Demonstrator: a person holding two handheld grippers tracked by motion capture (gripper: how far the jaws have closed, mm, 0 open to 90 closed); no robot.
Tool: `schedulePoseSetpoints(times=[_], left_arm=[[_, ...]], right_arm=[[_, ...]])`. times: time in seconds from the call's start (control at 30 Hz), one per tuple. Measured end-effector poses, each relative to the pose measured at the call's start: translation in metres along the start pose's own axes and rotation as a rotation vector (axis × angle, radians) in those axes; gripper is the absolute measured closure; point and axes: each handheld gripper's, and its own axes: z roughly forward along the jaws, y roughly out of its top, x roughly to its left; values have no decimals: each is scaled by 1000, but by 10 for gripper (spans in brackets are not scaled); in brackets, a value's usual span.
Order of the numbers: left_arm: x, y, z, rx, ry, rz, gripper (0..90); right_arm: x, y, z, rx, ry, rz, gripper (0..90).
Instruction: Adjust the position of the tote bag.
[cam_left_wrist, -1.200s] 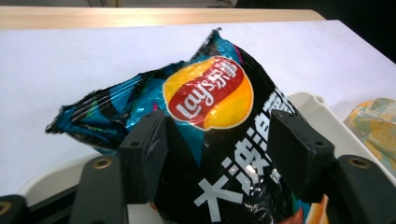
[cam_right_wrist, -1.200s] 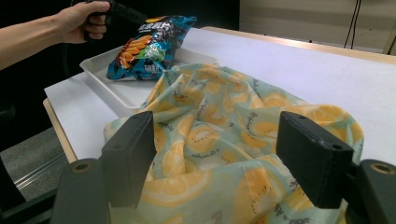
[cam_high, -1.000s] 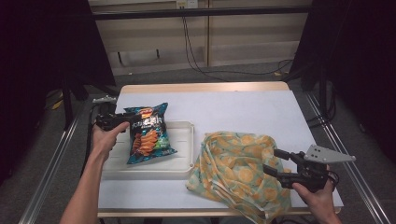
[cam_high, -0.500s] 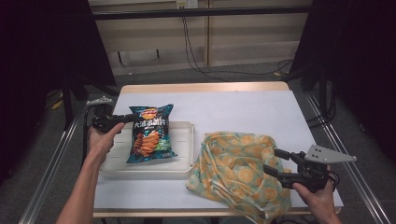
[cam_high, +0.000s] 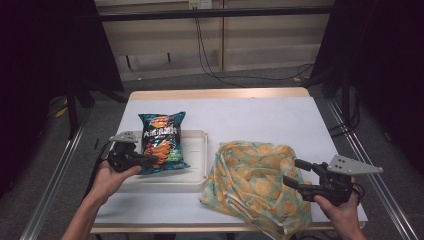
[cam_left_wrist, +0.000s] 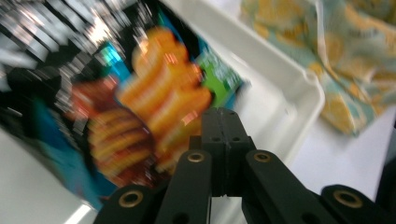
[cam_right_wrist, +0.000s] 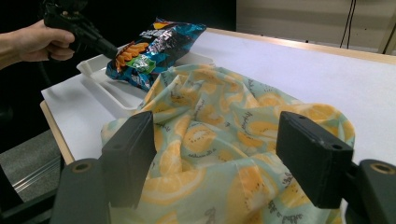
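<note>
- Black jaws of the left gripper (cam_left_wrist: 219, 140) stand fully clenched, pad against pad, with nothing seen between them in the left gripper view; they have just been closing.
- In the high view the left gripper (cam_high: 150, 160) has its tip at the near left edge of the crisp bag (cam_high: 161, 141); whether it touches the foil cannot be told.
- The bag's writing is blurred in the left gripper view and too small elsewhere; no brand can be read. A red-and-yellow emblem sits near its top, with pale lettering on a dark band beneath.
- The crisp bag (cam_left_wrist: 140, 107) is glossy teal and black foil, printed with ridged orange crisps and a green patch at one corner.
- It lies tilted across the white tray (cam_high: 197, 172), its top end past the tray's far rim.
- The right gripper (cam_high: 297, 172) is held with jaws spread wide, gripping nothing, poised over the near right edge of the cloth (cam_high: 255, 182).
- The cloth (cam_right_wrist: 219, 121) is pale green with an orange-slice print and small script, bunched on the white table (cam_high: 260, 120) just beside the tray.
</note>
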Motion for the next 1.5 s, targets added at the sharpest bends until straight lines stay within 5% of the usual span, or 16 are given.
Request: schedulePoseSetpoints(times=[0.13,0.27,0.53,0.93,1.1,1.5], left_arm=[[0,-8,16,97,18,12,900],[6,-8,24,121,45,6,900],[16,0,33,202,32,-11,900],[23,14,43,246,85,-5,900],[27,16,45,228,94,-5,900],[33,17,51,234,71,-27,900]], right_arm=[[1,0,-2,-4,-3,-4,280],[1,-1,-1,-3,-5,-1,280],[1,-1,-1,1,0,2,280],[2,-1,1,5,4,-3,280],[1,-2,-1,2,-2,-2,280],[1,-2,0,4,1,-2,280]])
